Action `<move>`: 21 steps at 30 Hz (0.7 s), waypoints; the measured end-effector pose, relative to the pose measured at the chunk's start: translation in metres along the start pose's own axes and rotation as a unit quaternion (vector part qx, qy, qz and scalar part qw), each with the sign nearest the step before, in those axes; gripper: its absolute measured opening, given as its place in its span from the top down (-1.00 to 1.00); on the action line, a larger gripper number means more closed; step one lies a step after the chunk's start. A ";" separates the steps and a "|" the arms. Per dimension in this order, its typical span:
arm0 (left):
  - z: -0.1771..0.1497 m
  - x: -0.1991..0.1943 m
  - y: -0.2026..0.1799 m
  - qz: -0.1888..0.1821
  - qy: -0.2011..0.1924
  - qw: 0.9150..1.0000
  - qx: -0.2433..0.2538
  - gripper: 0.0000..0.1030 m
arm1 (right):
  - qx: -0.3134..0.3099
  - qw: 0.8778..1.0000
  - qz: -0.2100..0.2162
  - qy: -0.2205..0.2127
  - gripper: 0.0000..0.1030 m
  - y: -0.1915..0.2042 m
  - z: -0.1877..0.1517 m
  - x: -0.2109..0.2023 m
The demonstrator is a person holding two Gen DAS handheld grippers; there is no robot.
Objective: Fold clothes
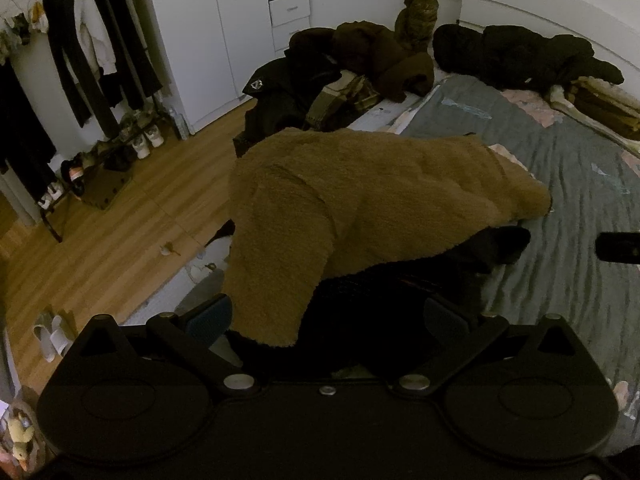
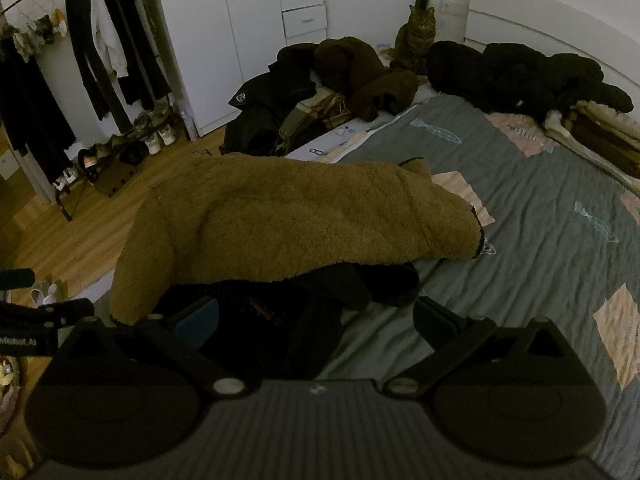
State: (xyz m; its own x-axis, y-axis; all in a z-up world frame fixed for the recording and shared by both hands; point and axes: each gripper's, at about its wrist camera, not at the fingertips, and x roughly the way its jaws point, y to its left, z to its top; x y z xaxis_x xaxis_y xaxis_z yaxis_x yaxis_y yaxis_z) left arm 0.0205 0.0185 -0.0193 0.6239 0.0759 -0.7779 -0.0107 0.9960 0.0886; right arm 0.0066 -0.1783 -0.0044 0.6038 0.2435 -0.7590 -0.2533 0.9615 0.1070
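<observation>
- The fleece, a tan pile jacket, lies on the bed straight ahead of both grippers, draped over a dark garment whose edge shows from under it.
- Left gripper: released, fingers spread wide, nothing between them. A sleeve of the fleece hangs down just ahead of it, its end between the fingertips but not pinched.
- Right gripper: also released, jaws wide, empty. The fleece sits ahead and to its left; bare quilt lies ahead and to its right.
- Handling, as I judge it: thick, soft and bulky, light for its size. The pile should grip well rather than slip, but it is springy (a fold may puff back open), so creases will want pressing flat. Nothing fragile.
- Where to hold: the dark-bound hem or collar edge ahead of the right gripper looks firmer than the loose pile; the sleeve end suits the left. Pinch deep enough to catch the whole thickness and keep clear of the dark garment beneath.
- The fleece is rumpled, one sleeve trailing over the bed edge; this fits either a jacket just laid down or one partly gathered.
- Further ahead: heaps of dark clothes and a cat at the wall.
</observation>
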 end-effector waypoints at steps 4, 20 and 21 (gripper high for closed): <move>0.013 0.019 0.009 0.003 0.000 1.000 0.004 -1.00 | 0.006 1.000 -0.001 0.004 -1.00 -0.002 0.003 0.009; 0.011 0.114 0.052 -0.013 0.044 0.999 -0.008 -1.00 | 0.025 0.999 0.005 0.035 -1.00 -0.012 0.019 0.063; 0.008 0.119 0.051 -0.011 0.049 0.999 -0.003 -1.00 | 0.027 0.999 0.006 0.037 -1.00 -0.013 0.020 0.066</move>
State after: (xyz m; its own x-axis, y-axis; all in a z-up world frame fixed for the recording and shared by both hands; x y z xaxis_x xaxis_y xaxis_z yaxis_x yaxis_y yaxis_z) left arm 0.1003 0.0779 -0.1024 0.5439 0.0590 -0.8371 -0.0027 0.9976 0.0685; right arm 0.0649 -0.1720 -0.0435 0.5421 0.2470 -0.8032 -0.2188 0.9643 0.1489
